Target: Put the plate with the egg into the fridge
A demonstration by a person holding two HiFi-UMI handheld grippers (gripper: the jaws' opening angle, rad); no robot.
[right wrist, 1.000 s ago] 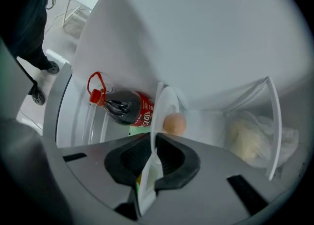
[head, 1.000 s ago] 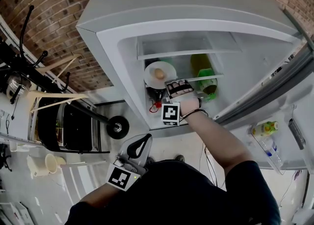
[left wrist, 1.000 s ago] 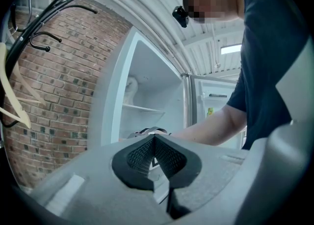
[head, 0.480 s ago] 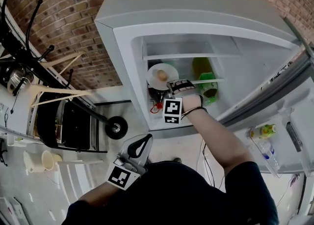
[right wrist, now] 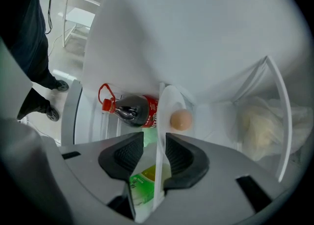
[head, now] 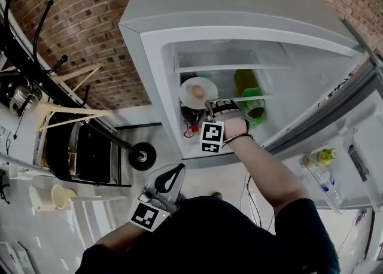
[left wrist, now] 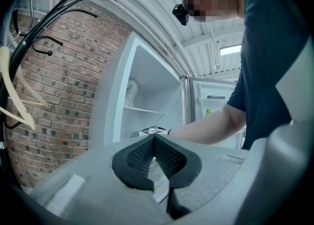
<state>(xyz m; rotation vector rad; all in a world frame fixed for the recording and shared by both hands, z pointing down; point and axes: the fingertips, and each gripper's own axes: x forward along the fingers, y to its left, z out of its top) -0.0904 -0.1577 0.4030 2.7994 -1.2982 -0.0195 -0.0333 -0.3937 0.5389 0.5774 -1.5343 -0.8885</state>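
Observation:
A white plate with a brown egg rests on a shelf inside the open fridge. My right gripper reaches in to the plate's near edge. In the right gripper view the plate runs edge-on between the jaws of the right gripper, which are opening. A gap shows beside the left pad, and the egg lies just past the pads. My left gripper hangs low by the person's body, away from the fridge. The left gripper is shut on nothing.
A dark sauce bottle with a red cap lies under the plate's shelf, with a green carton nearer. A green bottle stands to the plate's right. A white bag fills a shelf. The open door holds bottles. Wooden hangers stand at left.
The head view has shifted a little to the right. The right hand stays at the plate's edge on the shelf, and the left gripper holds still.

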